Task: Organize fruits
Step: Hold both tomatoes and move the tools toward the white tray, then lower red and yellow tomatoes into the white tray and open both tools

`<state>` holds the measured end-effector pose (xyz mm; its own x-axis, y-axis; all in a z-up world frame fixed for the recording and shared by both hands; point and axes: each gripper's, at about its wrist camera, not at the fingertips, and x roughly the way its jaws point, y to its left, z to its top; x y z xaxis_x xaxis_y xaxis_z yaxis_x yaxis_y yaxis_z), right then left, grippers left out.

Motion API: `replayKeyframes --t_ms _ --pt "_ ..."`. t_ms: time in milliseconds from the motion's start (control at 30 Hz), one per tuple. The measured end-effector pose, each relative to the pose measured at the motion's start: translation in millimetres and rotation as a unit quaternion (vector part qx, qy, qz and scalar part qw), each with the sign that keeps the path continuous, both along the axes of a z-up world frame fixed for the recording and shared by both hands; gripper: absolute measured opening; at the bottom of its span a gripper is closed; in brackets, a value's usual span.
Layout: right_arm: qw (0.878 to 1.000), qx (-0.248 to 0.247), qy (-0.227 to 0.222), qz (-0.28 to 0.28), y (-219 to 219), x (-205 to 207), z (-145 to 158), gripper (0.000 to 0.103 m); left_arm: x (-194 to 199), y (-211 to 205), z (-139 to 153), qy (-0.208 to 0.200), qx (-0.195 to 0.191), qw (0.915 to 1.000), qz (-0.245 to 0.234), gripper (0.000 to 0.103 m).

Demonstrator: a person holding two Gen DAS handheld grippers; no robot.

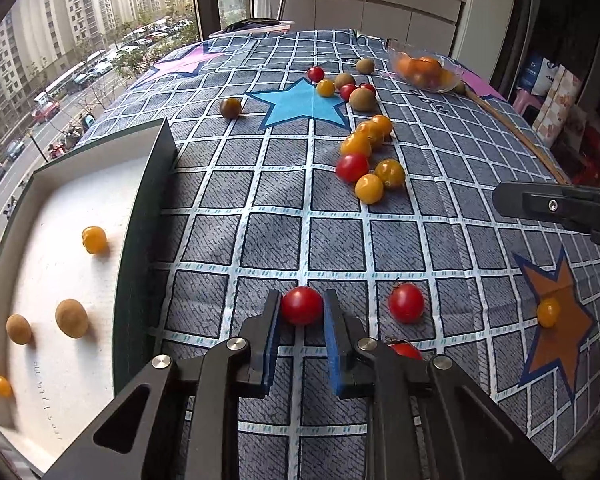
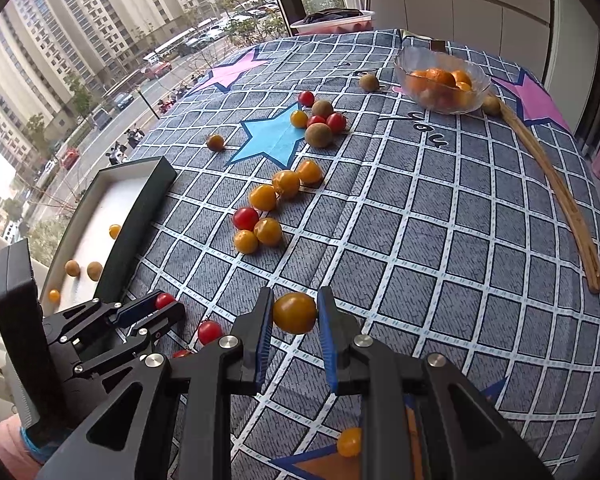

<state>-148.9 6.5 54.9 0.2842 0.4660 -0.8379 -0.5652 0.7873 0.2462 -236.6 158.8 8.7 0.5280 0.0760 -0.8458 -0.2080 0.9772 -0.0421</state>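
Observation:
My left gripper (image 1: 302, 307) is shut on a red cherry tomato (image 1: 302, 305) low over the checked cloth, just right of the dark-walled white tray (image 1: 144, 216). The right wrist view shows that same left gripper (image 2: 160, 304) at the lower left, the red tomato (image 2: 165, 300) pinched in it. My right gripper (image 2: 295, 312) is shut on a yellow-orange tomato (image 2: 295, 313) above the cloth. The tray holds two yellow tomatoes (image 1: 94, 239) and two brown longans (image 1: 71, 318). Another red tomato (image 1: 406, 303) lies to the right of the left gripper.
A cluster of yellow and red tomatoes (image 1: 370, 160) lies mid-table. More tomatoes and brown fruits (image 1: 348, 86) sit by the blue star. A glass bowl of oranges (image 2: 442, 80) stands at the back right, with a long wooden stick (image 2: 556, 196) beside it. A window runs along the left.

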Motion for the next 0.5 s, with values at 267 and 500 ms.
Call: replayKeyframes --t_ms 267,500 --pt "1.000 0.002 -0.001 0.015 14 -5 7 0.024 -18 11 24 -0.022 -0.022 0.9995 0.009 0.022" --pt "0.999 0.004 -0.006 0.046 45 -18 16 0.024 -40 37 45 -0.046 -0.016 0.9983 0.033 0.022"
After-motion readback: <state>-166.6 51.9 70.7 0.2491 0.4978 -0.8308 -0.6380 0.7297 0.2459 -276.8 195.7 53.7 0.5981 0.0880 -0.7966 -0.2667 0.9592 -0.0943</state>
